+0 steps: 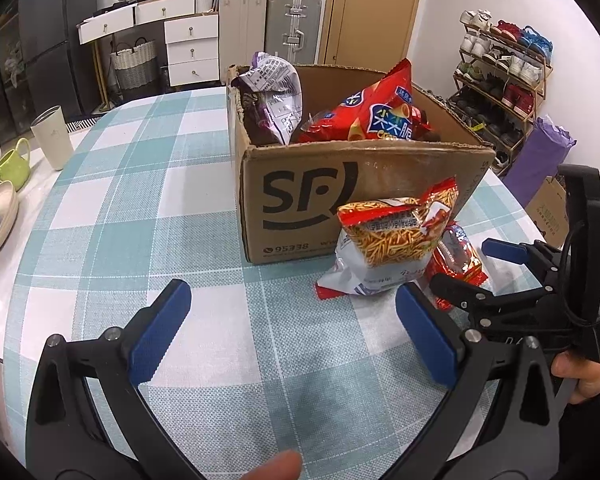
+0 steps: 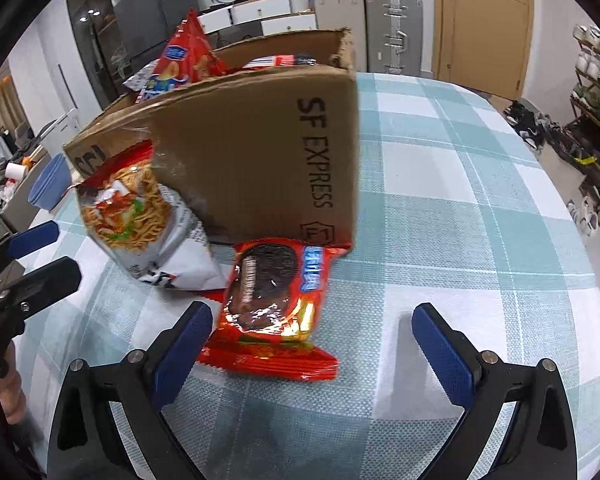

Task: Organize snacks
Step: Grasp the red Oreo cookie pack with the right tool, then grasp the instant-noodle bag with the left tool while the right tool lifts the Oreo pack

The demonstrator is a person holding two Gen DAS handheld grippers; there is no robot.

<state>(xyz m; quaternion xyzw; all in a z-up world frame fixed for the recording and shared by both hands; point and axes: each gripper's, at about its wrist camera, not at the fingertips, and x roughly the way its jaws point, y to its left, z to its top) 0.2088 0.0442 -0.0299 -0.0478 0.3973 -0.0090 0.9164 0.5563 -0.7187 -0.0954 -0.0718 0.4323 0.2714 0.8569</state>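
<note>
Two snack packets sit outside a brown cardboard box (image 1: 364, 196) on a table (image 1: 148, 216) covered in a teal-and-white checked cloth. At right of centre in the left wrist view, a noodle-snack bag (image 1: 392, 240) leans upright against the box's printed front, and a red biscuit packet (image 1: 458, 256) lies just beside it on the cloth. Inside the box, near the top of that frame, stand a large red crisp bag (image 1: 376, 112) and a purple-and-silver bag (image 1: 272, 96).

The left tool (image 1: 292, 336) hovers low over bare cloth in the lower half of its frame, blue pads spread wide and holding nothing. The right tool (image 2: 312, 354) is likewise spread wide and empty; in the right wrist view the biscuit packet (image 2: 272, 308) lies flat at frame centre, its near end between the two pads and close against the left one. Whether pad and wrapper touch cannot be told.

At the left edge of the left wrist view stand a pale tumbler (image 1: 52, 136) and a green cup (image 1: 14, 162).
</note>
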